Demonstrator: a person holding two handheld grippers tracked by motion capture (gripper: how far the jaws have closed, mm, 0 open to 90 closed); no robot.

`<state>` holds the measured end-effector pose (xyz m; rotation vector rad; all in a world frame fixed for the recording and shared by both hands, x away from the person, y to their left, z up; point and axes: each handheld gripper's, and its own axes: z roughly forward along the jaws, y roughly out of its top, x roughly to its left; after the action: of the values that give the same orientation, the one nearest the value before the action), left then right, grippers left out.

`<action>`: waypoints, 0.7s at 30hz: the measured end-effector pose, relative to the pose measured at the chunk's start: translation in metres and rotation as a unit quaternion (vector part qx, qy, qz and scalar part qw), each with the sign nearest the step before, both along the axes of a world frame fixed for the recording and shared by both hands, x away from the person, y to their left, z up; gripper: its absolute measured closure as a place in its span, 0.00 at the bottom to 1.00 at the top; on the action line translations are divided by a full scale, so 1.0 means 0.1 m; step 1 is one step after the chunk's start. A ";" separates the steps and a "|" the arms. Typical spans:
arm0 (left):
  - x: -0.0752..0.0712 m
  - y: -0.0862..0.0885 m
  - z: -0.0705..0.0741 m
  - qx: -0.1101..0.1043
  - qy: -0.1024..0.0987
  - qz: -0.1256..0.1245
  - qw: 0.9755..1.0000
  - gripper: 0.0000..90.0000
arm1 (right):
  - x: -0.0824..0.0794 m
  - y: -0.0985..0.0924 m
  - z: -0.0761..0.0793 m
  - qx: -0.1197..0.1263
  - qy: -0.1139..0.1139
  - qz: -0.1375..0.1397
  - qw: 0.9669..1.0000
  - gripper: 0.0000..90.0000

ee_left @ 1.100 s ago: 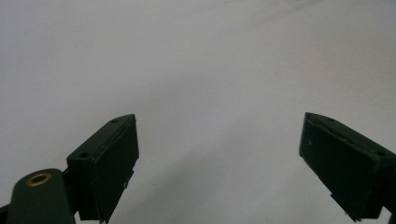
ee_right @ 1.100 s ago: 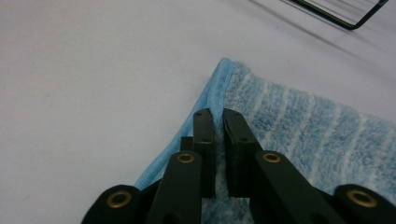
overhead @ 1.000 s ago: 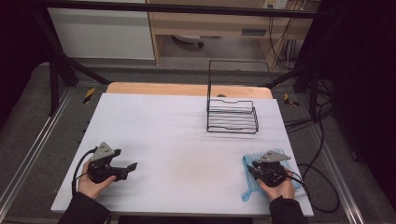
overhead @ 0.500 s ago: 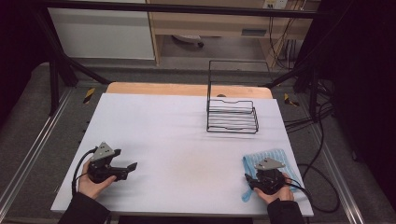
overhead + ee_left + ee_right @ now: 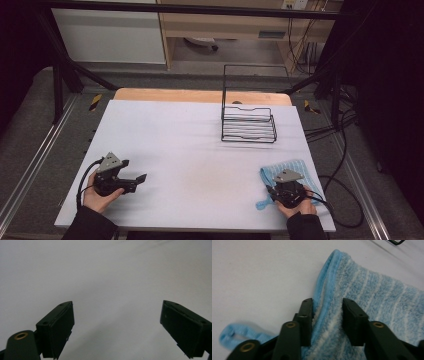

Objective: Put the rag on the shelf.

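A light-blue striped towel (image 5: 292, 172) is seen lying at the near right corner of the bench (image 5: 200, 145), with a small hanging loop (image 5: 233, 336) trailing from its near left corner. Its hemmed left edge is bunched up between the jaws of the right gripper (image 5: 327, 315), which have just been closing; in the right gripper view the one jaw is touching the hem, while a little towel is still left slack against the other, so the cloth is judged straddled rather than firmly pinched. The step in hand is taken to be the grasping of the towel's edge; for the next move the jaws would have to be pressed fully together on the hem before the cloth is lifted or dragged, or the edge may slip out. The left gripper (image 5: 131, 181) is held low at the near left of the bench, well apart from the towel, its jaws spread wide with nothing but bare white surface between them. A black wire rack (image 5: 248, 122) is seen standing empty toward the far right of the bench. No brand, label or legible writing can be made out on the towel, the rack or the grippers.
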<state>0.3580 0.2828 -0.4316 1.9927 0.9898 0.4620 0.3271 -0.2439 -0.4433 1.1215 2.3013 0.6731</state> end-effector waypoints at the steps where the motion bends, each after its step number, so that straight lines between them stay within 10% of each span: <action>1: 0.00 0.00 0.00 0.000 0.000 0.000 1.000 0.13 | 0.00 0.01 0.00 -0.010 -0.002 0.001 1.000 0.77; 11: 0.01 0.00 0.00 0.000 0.000 0.000 1.000 0.13 | 0.02 -0.03 0.10 0.023 -0.022 -0.001 0.999 0.88; 21: 0.01 -0.01 0.00 0.000 0.000 0.000 1.000 0.14 | 0.09 0.19 0.18 0.086 -0.035 0.081 0.992 0.88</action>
<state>0.3586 0.2818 -0.4314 1.9931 0.9903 0.4621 0.3359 -0.2254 -0.4249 0.9755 2.3273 0.9726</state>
